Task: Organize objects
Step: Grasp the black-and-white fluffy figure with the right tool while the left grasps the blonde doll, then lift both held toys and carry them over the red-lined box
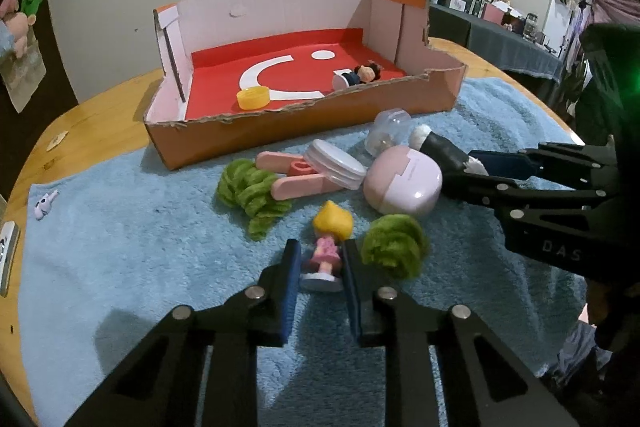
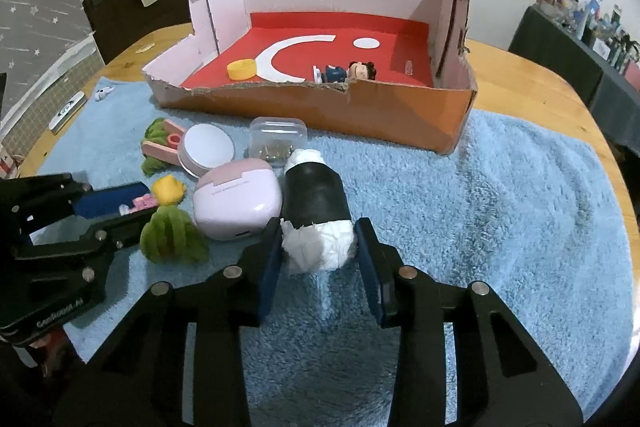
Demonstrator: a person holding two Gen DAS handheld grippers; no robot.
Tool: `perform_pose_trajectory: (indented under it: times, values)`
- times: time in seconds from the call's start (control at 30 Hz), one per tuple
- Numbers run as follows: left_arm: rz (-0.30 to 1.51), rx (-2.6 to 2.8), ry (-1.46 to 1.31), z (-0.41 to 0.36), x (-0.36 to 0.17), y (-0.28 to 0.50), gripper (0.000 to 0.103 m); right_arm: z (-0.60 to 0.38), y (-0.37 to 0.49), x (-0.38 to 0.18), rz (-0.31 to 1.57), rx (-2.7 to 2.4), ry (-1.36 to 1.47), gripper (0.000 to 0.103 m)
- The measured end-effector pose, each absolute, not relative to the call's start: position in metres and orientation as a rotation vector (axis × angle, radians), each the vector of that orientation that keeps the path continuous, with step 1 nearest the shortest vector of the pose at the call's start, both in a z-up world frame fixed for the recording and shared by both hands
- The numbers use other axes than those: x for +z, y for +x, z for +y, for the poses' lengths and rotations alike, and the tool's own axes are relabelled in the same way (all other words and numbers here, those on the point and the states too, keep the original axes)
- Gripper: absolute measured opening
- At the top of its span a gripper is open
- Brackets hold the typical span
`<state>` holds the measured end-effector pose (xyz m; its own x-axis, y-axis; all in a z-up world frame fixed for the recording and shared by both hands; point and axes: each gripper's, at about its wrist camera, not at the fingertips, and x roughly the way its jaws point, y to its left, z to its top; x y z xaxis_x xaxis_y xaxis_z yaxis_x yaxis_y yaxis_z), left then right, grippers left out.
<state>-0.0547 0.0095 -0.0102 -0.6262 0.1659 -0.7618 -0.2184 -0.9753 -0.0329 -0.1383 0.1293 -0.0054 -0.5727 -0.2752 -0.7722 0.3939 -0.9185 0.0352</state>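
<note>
A cardboard box with a red floor holds a yellow cap and a dark-haired figurine. On the blue towel my left gripper is shut on a blonde figurine in pink. My right gripper is shut on the white end of a black-and-white roll, which lies on the towel.
Between the grippers and the box lie a pink case, a white round tin, a pink clip, green fluffy pieces, and a clear small box. A tiny white toy lies at the towel's left.
</note>
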Motion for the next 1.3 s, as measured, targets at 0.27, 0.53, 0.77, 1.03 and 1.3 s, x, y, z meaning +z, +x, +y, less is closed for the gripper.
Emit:
perform_pose_trajectory:
  times: [0.27,0.53,0.77,1.03,1.3]
  values:
    - [0.056,2.659,-1.221,0.007,-0.008,-0.052,0.021,0.137,-0.133,0.005,0.146,-2.5,1.143,0.034]
    - [0.027,2.675,-1.196,0.002,-0.001,-0.047,0.021,0.138,-0.127,0.015,0.111,-2.496,1.105,0.034]
    - [0.01,2.692,-1.166,-0.001,0.008,-0.044,0.021,0.135,-0.121,0.022,0.108,-2.495,1.078,0.034]
    - [-0.002,2.709,-1.128,-0.002,0.019,-0.045,0.021,0.134,-0.121,0.029,0.104,-2.499,1.056,0.034]
    - [-0.018,2.723,-1.118,-0.005,0.025,-0.051,0.021,0.134,-0.123,0.033,0.096,-2.497,1.045,0.034]
